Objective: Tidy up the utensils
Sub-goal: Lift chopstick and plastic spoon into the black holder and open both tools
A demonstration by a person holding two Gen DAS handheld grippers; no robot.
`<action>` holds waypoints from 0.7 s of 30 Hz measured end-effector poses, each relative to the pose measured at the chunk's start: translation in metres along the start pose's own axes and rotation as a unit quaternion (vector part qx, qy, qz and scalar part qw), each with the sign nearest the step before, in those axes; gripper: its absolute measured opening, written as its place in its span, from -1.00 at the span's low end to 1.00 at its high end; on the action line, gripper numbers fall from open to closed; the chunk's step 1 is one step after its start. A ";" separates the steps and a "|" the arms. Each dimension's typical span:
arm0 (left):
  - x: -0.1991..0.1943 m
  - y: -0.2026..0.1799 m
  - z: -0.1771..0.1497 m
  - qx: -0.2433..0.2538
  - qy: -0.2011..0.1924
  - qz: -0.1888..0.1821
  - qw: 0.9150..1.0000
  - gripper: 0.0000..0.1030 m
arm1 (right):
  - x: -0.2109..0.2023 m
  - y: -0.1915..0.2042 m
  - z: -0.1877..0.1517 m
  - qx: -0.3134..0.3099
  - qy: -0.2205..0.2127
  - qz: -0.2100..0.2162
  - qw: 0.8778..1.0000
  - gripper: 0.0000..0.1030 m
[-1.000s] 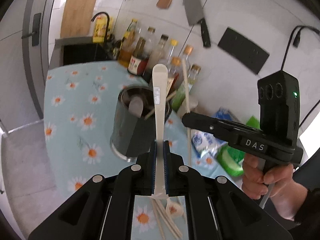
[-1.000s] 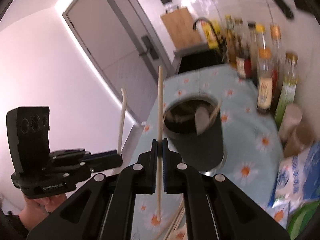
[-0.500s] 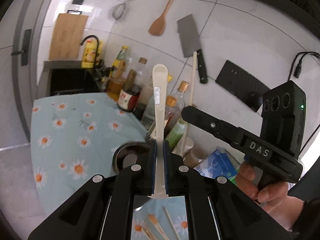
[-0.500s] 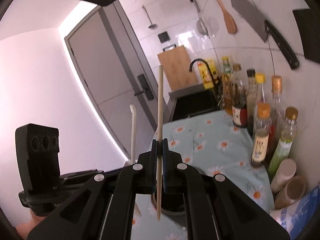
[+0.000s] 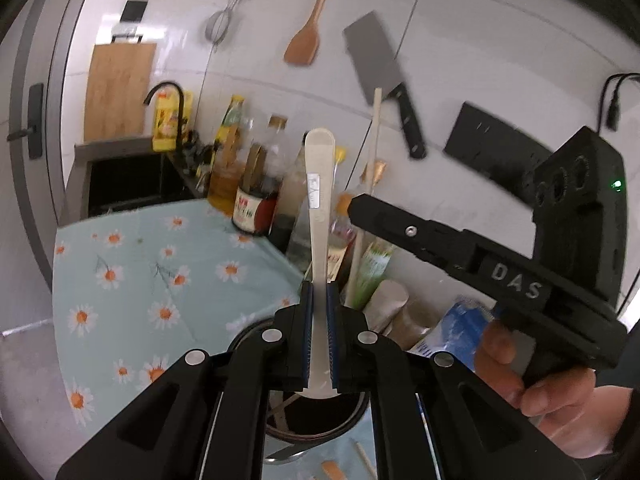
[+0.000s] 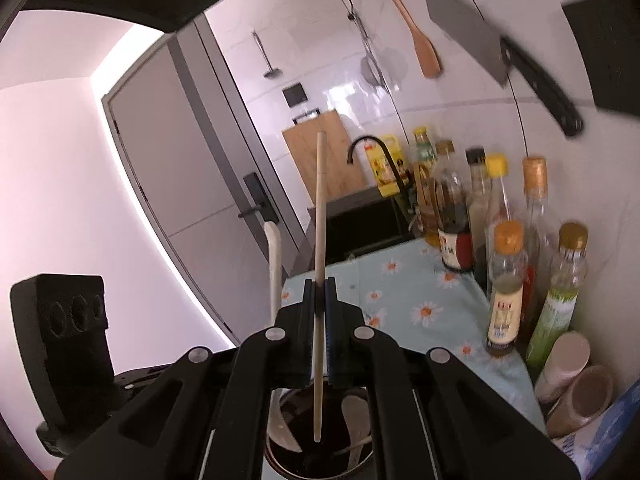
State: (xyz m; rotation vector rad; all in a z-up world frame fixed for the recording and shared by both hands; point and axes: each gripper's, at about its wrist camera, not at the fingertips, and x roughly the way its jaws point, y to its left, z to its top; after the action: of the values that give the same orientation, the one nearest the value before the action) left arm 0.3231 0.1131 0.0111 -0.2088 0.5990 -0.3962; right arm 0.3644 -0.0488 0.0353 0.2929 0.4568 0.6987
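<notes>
Left tool [image 5: 319, 312] clamped on white spoon [image 5: 319, 208]; right tool [image 6: 319, 300] clamped on chopstick [image 6: 319, 264]; both upright over the dark holder [image 6: 320, 432] near. Risk: the two tips collide at the rim, or chopstick skids onto the counter [image 5: 132, 280]

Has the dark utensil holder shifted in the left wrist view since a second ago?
Yes. The holder now sits low under the left gripper, below the bottles.

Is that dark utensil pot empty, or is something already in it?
Not empty. The right wrist view shows a pale spoon and other handles resting inside the dark pot.
</notes>
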 end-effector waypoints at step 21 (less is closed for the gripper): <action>0.000 0.006 -0.023 -0.015 0.037 0.048 0.998 -0.83 | 0.002 -0.016 -0.027 0.057 0.045 -0.006 0.997 -0.51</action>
State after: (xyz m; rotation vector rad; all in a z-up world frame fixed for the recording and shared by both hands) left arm 0.3119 0.1164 -0.0090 -0.1948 0.6851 -0.3031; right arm 0.3606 -0.0561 0.0048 0.3661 0.5848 0.6774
